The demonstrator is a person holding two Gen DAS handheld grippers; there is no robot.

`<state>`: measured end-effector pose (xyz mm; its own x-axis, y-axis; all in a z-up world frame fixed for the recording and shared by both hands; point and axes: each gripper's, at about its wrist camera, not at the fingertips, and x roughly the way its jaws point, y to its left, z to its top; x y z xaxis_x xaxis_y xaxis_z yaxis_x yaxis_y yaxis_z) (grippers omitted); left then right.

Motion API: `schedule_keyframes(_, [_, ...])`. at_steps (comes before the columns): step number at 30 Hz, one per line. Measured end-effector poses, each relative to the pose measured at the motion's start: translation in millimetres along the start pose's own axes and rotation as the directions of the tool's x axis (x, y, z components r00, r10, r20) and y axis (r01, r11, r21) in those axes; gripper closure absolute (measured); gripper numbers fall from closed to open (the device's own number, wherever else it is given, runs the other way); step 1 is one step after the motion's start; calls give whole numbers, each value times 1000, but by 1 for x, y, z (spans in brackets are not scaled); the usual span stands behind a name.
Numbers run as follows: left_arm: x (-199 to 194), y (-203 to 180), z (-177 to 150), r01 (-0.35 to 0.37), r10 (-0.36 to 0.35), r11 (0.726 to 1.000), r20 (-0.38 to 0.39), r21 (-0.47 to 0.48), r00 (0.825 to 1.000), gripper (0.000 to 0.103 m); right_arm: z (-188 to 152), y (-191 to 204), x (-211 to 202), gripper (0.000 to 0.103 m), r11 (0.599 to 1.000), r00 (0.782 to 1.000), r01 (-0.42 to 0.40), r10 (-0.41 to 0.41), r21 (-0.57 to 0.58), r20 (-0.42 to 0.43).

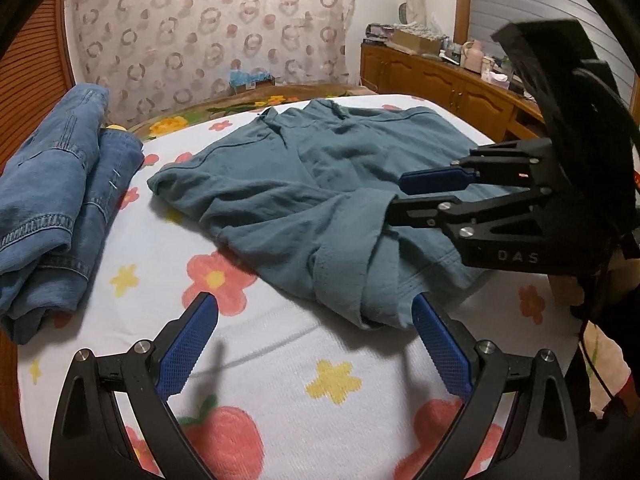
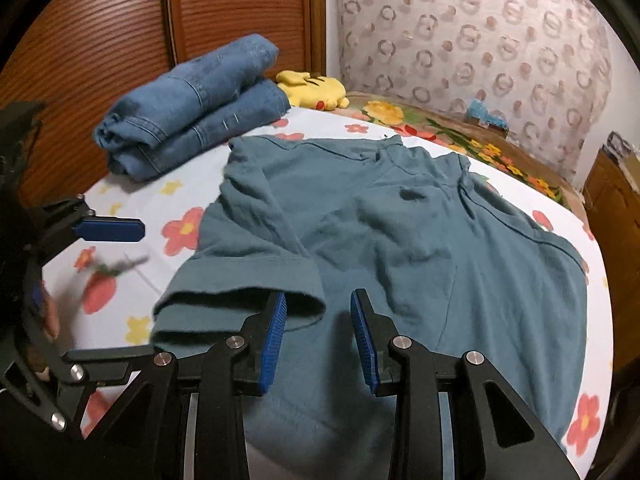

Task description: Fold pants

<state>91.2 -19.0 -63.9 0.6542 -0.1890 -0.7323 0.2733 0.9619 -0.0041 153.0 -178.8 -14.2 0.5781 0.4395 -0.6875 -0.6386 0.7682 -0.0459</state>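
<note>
Teal pants (image 1: 300,168) (image 2: 400,240) lie crumpled and partly folded on a flowered bed sheet (image 1: 272,360). In the left wrist view my left gripper (image 1: 314,306) is open wide just above the sheet. Nothing is between its fingers, and its right fingertip is beside the near folded hem. One of its blue fingers (image 2: 112,230) shows at the left of the right wrist view. My right gripper (image 2: 319,300) (image 1: 396,196) hovers over the pants' near edge. Its jaws stand apart and the pads do not press on the cloth, with a hemmed leg end just beside its left finger.
A stack of folded blue jeans (image 1: 52,200) (image 2: 192,116) lies at the far left of the bed by a wooden wardrobe (image 2: 100,40). A yellow plush toy (image 2: 312,88) lies behind it. A cluttered wooden cabinet (image 1: 440,76) runs along the right. A patterned curtain (image 1: 208,32) hangs behind.
</note>
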Motion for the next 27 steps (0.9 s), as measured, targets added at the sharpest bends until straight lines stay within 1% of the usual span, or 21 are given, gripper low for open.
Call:
schedule_keyframes(3, [1, 1, -1, 0, 0, 1000, -6, -5, 1000, 5, 20, 2, 14, 69, 1000, 1000, -21, 21, -11, -17])
schedule_keyframes(5, [2, 1, -1, -1, 1, 1000, -8, -2, 1000, 5, 22, 2, 13, 96, 999, 999, -38, 38, -21, -10])
schedule_keyframes(6, [2, 0, 0, 1, -1, 1000, -9, 0, 1000, 5, 22, 3, 8, 97, 999, 999, -50, 51, -16, 3])
schedule_keyframes(7, [3, -1, 0, 1, -1, 1000, -9, 3, 1000, 5, 22, -6, 10, 99, 998, 998, -58, 58, -2, 19])
schedule_keyframes(9, [3, -3, 1, 4, -4, 1000, -9, 8, 1000, 5, 25, -19, -1, 101, 997, 996, -71, 68, 40, 58])
schedule_keyframes(12, [0, -9, 4, 13, -13, 1000, 0, 17, 1000, 5, 23, -30, -26, 101, 995, 992, -46, 36, 84, 125])
schedule_keyframes(16, [-7, -18, 8, 30, -31, 999, 24, 32, 999, 5, 13, -46, -64, 101, 991, 985, -7, -17, 135, 172])
schedule_keyframes(20, [-7, -26, 13, 46, -47, 998, 27, 49, 999, 5, -6, -57, -92, 101, 985, 982, 53, -81, 165, 172])
schedule_keyframes(22, [-5, -30, 15, 50, -52, 997, 27, 63, 998, 5, -14, -58, -102, 101, 980, 980, 87, -116, 178, 160])
schedule_keyframes(27, [-2, -38, 18, 82, -84, 993, 17, 83, 996, 5, -46, -58, -124, 101, 963, 972, 169, -198, 211, 125])
